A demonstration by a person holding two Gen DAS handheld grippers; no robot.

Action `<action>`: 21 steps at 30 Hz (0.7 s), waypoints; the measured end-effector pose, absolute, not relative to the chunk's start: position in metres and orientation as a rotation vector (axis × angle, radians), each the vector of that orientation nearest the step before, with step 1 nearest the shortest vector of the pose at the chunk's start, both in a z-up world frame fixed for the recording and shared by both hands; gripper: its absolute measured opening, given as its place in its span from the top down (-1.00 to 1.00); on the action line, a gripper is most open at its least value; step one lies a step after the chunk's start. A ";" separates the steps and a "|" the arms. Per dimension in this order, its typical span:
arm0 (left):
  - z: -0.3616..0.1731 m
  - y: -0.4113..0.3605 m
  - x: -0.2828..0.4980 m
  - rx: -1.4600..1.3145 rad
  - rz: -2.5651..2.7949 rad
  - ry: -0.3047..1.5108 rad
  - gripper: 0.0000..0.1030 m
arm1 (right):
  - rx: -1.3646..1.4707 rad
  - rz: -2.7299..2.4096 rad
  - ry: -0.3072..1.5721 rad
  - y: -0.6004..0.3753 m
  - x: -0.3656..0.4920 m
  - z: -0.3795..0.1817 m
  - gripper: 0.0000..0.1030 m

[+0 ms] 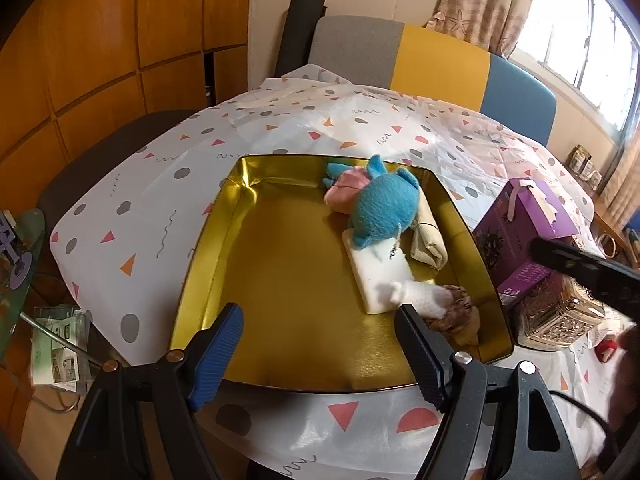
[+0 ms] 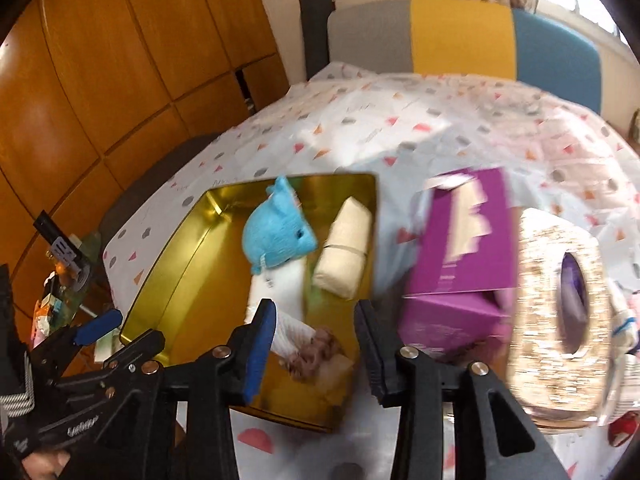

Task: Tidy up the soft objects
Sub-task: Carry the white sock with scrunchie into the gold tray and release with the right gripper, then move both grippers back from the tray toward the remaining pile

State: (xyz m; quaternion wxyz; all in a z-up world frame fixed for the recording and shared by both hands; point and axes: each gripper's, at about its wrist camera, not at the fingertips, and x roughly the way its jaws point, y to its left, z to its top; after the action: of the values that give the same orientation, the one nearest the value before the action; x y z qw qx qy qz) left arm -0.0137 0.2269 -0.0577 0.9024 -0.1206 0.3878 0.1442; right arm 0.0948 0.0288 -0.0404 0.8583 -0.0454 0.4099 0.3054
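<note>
A gold tin tray [image 1: 288,280] [image 2: 192,264] lies on the patterned tablecloth. In its right half lie a blue plush toy [image 1: 384,204] [image 2: 276,232], a pink soft item [image 1: 344,192], a beige folded cloth [image 1: 430,244] [image 2: 346,252], a white sponge [image 1: 380,276], a small white fluffy item [image 1: 420,296] and a brown crumpled fabric [image 1: 460,316] [image 2: 316,352]. My left gripper [image 1: 320,344] is open and empty over the tray's near edge. My right gripper [image 2: 316,344] is open and empty above the tray's near right corner; the right wrist view is motion-blurred.
A purple box [image 1: 524,240] [image 2: 460,264] stands right of the tray, with a glittery gold tissue box [image 1: 560,320] [image 2: 560,312] beside it. A small red item [image 1: 606,350] lies at the far right. A striped chair back [image 1: 436,60] stands behind the table. A glass side table [image 1: 24,264] is at left.
</note>
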 end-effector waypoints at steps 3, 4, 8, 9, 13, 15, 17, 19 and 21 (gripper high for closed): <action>-0.057 0.222 -0.013 -0.231 0.287 0.799 -0.53 | -0.116 0.601 0.798 0.002 0.091 -0.025 0.21; -0.057 0.219 -0.012 -0.225 0.284 0.802 -0.53 | -0.116 0.586 0.782 -0.007 0.091 -0.021 0.21; -0.056 0.213 -0.012 -0.209 0.271 0.801 -0.53 | -0.083 0.484 0.736 -0.059 0.096 -0.005 0.21; -0.056 0.211 -0.012 -0.205 0.268 0.802 -0.53 | -0.074 0.456 0.731 -0.072 0.097 -0.002 0.21; -0.051 0.203 -0.009 -0.181 0.241 0.796 -0.53 | -0.036 0.299 0.722 -0.134 0.110 0.001 0.20; -0.044 0.195 -0.008 -0.158 0.220 0.779 -0.53 | 0.005 0.198 0.740 -0.173 0.119 -0.005 0.20; -0.037 0.187 -0.007 -0.133 0.202 0.757 -0.53 | 0.037 0.111 0.750 -0.208 0.128 -0.010 0.20; -0.027 0.177 -0.005 -0.116 0.163 0.737 -0.53 | 0.075 -0.004 0.753 -0.245 0.136 -0.018 0.19; -0.016 0.167 -0.001 -0.105 0.122 0.716 -0.53 | 0.148 -0.115 0.753 -0.286 0.141 -0.028 0.19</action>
State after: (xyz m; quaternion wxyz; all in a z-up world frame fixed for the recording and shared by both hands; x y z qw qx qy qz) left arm -0.0006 0.1666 -0.0165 0.9334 -0.0512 0.3500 0.0596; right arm 0.1409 -0.2865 -0.0282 0.9256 0.0724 0.3673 -0.0562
